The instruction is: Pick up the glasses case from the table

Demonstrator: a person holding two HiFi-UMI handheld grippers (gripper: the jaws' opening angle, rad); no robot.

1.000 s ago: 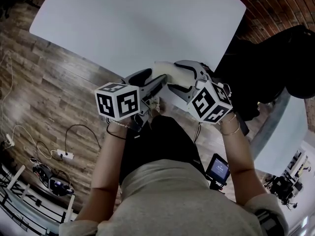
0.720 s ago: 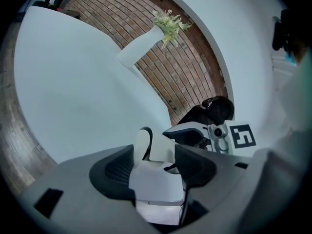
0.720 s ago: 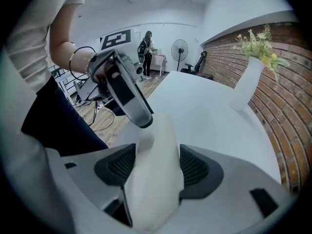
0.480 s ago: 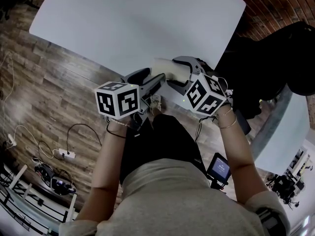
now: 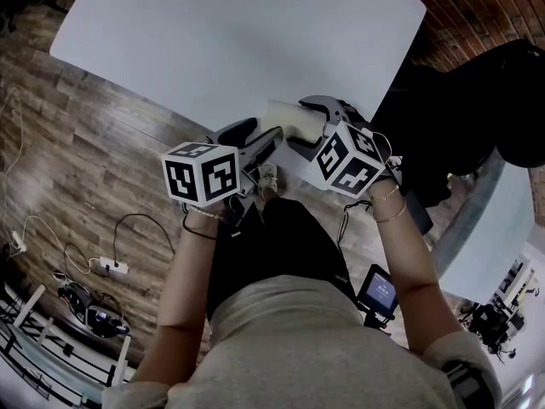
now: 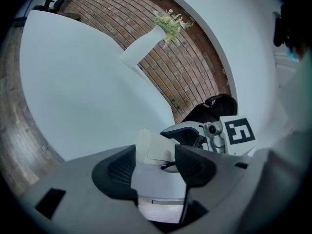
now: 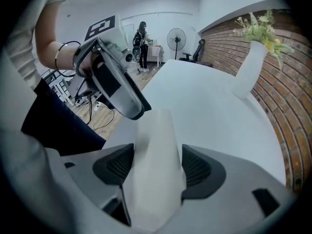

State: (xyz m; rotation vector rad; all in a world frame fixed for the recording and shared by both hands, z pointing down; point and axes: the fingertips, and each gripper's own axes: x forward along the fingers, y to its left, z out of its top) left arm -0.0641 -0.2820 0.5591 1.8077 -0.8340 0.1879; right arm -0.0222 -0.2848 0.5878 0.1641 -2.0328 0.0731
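Observation:
The white glasses case (image 5: pixel 285 118) hangs just over the near edge of the white table (image 5: pixel 238 32), between my two grippers, which face each other. My left gripper (image 5: pixel 261 136) comes in from the left and is shut on one end of the case (image 6: pixel 153 147), which fills the gap between its pads (image 6: pixel 119 167). My right gripper (image 5: pixel 305 126) points steeply down from the right. Its jaws have just been opening; the case (image 7: pixel 156 155) still stands between its pads (image 7: pixel 197 167), close to both. Each gripper shows in the other's view: right gripper (image 6: pixel 187 133), left gripper (image 7: pixel 117 89).
A white vase with green sprigs (image 7: pixel 248 67) stands at the table's far side by the brick wall. Right of the table sits a black chair (image 5: pixel 477 118). Cables and a power strip (image 5: pixel 111 268) lie on the wooden floor at left. A person (image 7: pixel 143 38) and a fan (image 7: pixel 176 35) stand far off.
My right gripper's marker cube has shifted left and up in the head view, closer to the case. The left gripper and the case have hardly moved.

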